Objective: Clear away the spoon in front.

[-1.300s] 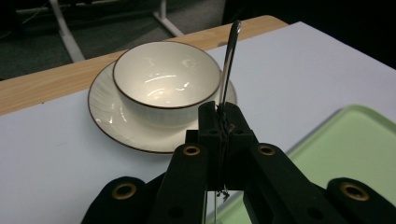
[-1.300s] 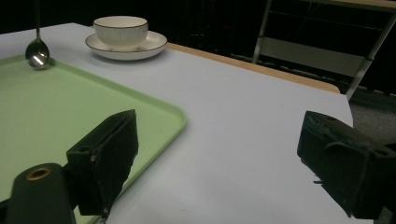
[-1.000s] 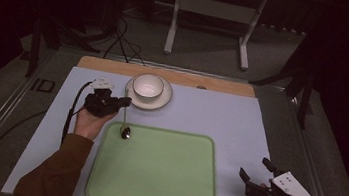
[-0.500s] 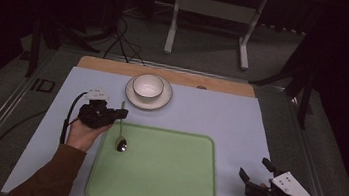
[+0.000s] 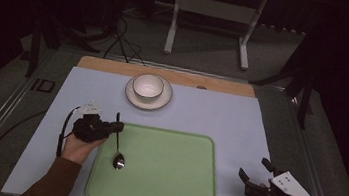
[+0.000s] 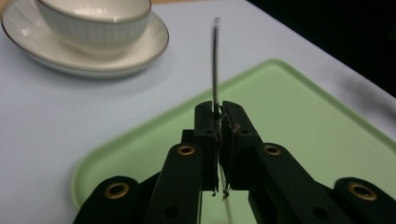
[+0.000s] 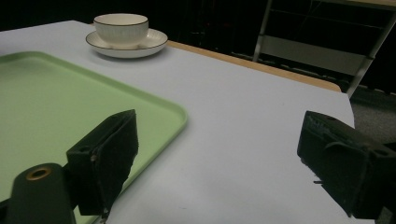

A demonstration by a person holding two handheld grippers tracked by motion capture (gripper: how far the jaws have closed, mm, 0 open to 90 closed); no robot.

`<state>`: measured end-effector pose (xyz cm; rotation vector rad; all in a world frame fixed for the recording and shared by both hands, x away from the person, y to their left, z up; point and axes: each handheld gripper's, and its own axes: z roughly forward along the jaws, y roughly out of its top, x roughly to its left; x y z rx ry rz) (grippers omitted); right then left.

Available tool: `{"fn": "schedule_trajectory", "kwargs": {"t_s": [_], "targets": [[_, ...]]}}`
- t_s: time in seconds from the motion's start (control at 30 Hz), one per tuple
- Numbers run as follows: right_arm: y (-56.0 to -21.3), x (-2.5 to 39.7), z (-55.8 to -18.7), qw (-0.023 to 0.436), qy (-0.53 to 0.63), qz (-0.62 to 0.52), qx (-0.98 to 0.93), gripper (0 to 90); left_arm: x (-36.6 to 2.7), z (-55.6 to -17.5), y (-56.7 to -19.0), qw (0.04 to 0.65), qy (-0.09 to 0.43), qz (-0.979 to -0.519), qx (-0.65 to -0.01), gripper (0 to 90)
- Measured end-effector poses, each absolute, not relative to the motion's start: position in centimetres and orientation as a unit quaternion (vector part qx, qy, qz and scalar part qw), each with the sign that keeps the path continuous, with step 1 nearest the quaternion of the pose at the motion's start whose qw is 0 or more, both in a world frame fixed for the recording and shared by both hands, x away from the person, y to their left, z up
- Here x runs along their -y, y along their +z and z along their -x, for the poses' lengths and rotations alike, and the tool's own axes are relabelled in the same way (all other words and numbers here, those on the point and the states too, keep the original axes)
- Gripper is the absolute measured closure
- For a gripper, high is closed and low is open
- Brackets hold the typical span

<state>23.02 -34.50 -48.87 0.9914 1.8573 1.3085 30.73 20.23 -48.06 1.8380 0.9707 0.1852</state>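
My left gripper (image 5: pixel 117 127) is shut on the thin handle of a metal spoon (image 5: pixel 118 145). The spoon's bowl hangs over the left part of the green tray (image 5: pixel 167 178). In the left gripper view the spoon handle (image 6: pixel 215 60) rises straight up from between the closed jaws of the left gripper (image 6: pixel 218 114), above the tray's corner (image 6: pixel 289 107). My right gripper (image 5: pixel 255 172) stands open near the table's front right, to the right of the tray, with nothing between its fingers (image 7: pixel 105 154). A white bowl (image 5: pixel 148 86) sits on a saucer (image 5: pixel 147 101) at the back.
A pale blue mat (image 5: pixel 220 116) covers the table, with a wooden strip (image 5: pixel 214 83) along its far edge. Beyond the table stand a metal frame (image 5: pixel 213 12) and floor cables (image 5: pixel 124 36). Bare mat lies between the tray (image 7: pixel 56 88) and the bowl (image 7: pixel 121 24).
My left gripper has carried the spoon toward me and to the right, from beside the saucer to above the tray's left part. The right gripper has stayed still.
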Motion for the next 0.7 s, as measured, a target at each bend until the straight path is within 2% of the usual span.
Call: {"fn": "schedule_trajectory", "kwargs": {"t_s": [0.7], "targets": [[-48.8,34.5,-23.0,0.325,0.5,-0.375,-0.709,12.2,-21.0,-29.3,-50.7,0.482,0.046,-0.767,-0.42,78.9]]}}
